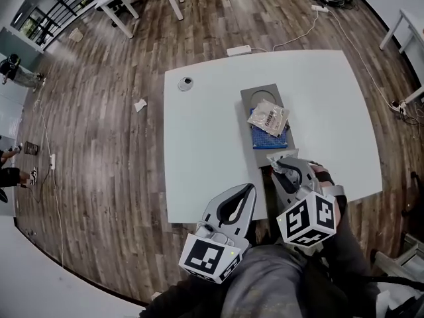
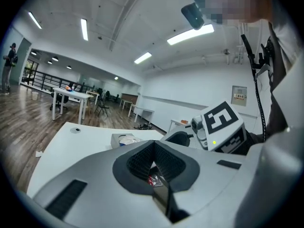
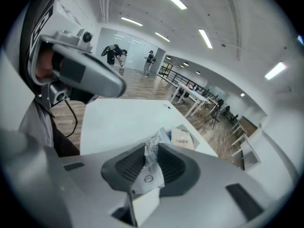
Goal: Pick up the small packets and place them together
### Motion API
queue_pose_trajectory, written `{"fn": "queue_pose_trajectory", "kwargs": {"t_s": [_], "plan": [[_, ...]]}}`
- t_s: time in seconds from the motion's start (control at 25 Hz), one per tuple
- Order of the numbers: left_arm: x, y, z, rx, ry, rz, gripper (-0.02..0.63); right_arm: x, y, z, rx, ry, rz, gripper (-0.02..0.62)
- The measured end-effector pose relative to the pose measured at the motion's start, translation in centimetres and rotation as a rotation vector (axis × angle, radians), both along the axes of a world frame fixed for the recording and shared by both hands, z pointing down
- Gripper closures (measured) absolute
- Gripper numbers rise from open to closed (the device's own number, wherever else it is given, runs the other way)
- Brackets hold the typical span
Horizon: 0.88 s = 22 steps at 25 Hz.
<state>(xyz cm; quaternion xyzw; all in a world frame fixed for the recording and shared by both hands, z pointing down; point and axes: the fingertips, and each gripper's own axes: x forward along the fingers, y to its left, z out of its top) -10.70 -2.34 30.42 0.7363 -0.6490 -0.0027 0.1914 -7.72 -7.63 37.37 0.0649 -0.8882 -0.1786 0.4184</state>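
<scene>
Right claw (image 3: 151, 148) clamps white packet (image 3: 149, 174); left claw (image 2: 153, 158) clamps reddish packet (image 2: 154, 179).

Blue packet (image 1: 268, 138) mostly under white packet (image 1: 268, 119) on the tray (image 1: 248, 98); red bit (image 2: 154, 178) deep in my left gripper (image 2: 153, 146) too small to identify; packet print unreadable

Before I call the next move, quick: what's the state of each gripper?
Left gripper: closed, seemingly on a small red packet.
Right gripper: closed on a white packet.
</scene>
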Motion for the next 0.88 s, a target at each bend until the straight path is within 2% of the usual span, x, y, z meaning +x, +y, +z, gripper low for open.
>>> {"fn": "queue_pose_trajectory", "kwargs": {"t_s": [0.16, 0.28, 0.4, 0.56, 0.76, 0.88], "plan": [[-3.0, -1.7, 0.8, -0.033, 0.005, -0.013, 0.603, -3.2, -4.8, 0.3, 0.023, -0.005, 0.041, 0.506], [-4.5, -2.5, 2.0, -0.059, 0.013, -0.016, 0.603, -4.7, -6.3, 1.7, 0.016, 0.011, 0.049, 0.506], [-5.2, -2.8, 3.4, -0.082, 0.031, -0.022, 0.603, -5.3, -6.3, 3.6, -0.016, 0.034, 0.042, 0.501], [-5.5, -3.0, 4.3, -0.103, 0.045, -0.019, 0.603, -5.1, -6.0, 5.3, -0.038, 0.072, 0.044, 0.457], [-5.2, -3.0, 4.3, -0.098, 0.046, -0.014, 0.603, -5.1, -5.5, 5.0, -0.087, 0.034, 0.044, 0.408], [-4.9, -2.7, 4.1, -0.098, 0.046, -0.011, 0.603, -5.0, -5.4, 4.1, -0.096, 0.0, 0.055, 0.408]]}}
